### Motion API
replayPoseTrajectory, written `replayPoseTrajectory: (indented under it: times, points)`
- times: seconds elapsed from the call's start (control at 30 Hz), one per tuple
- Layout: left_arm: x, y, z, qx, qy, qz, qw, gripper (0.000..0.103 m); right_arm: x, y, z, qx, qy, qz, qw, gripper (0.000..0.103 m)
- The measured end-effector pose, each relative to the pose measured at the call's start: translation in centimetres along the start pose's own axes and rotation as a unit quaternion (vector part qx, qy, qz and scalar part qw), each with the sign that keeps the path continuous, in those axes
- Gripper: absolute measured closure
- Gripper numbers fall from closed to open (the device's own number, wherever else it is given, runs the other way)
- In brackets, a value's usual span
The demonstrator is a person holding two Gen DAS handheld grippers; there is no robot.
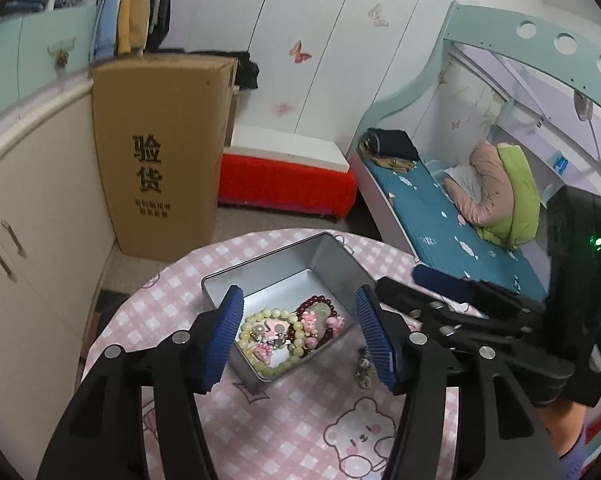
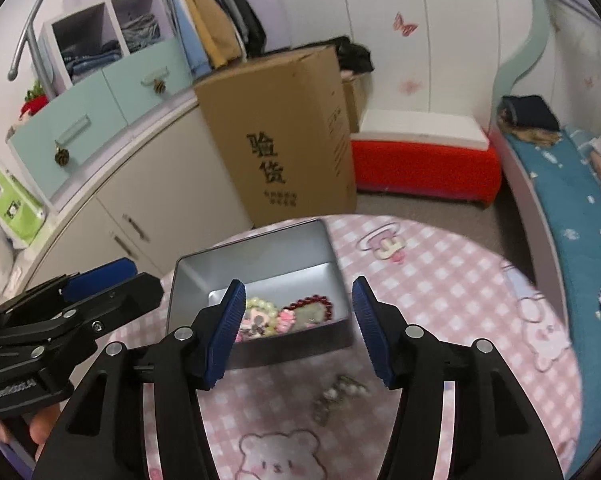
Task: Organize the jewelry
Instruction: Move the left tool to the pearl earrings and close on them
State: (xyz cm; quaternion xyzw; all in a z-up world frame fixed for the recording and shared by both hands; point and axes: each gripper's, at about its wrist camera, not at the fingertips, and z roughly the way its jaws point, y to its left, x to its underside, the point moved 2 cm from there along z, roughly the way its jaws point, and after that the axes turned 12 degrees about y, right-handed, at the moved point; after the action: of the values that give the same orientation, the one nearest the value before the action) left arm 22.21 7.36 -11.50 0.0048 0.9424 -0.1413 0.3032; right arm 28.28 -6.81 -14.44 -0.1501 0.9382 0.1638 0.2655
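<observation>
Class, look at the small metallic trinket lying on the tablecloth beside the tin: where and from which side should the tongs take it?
Take the trinket across its narrow middle, coming from above: it lies flat and loose on the tablecloth, clear of the tin. Its exact shape is blurred.

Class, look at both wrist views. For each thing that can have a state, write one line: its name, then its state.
Left hand-held gripper: open, empty.
Right hand-held gripper: open, empty.
Metal tin: lidless, upright on the table, holding jewelry.
Pale green bead bracelet: lying in the tin.
Dark red bead bracelet: lying in the tin.
Small metal trinket: outside the tin, on the tablecloth.
</observation>
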Motion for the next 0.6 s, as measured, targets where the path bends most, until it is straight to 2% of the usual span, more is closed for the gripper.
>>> replayPoseTrajectory:
  times: [0.07,0.13,0.23,0.43,0.6]
  points:
    - [0.7,-1.0,-0.4,-0.007,-0.009,0.006,0.9999,0.047,0.8,-0.9,-1.5,0.013,-0.014,0.004,1.0,0.044]
    - [1.6,-2.2,-0.4,-0.015,-0.016,0.016,0.9996,0.042,1.8,-2.0,-2.6,0.023,-0.024,0.013,0.999,0.041]
    - [2.9,-3.5,0.2,-0.018,-0.012,0.028,0.9994,0.042,3.3,-4.1,-3.2,0.033,-0.021,0.03,0.999,0.041]
    - [5.2,-5.1,2.5,-0.025,0.011,0.025,0.9993,0.042,6.0,-7.1,-1.3,0.04,0.012,0.05,0.998,0.041]
    - [6.7,-6.2,6.0,-0.038,0.055,0.037,0.9971,0.042,8.2,-8.6,0.5,0.033,0.032,0.065,0.997,0.041]
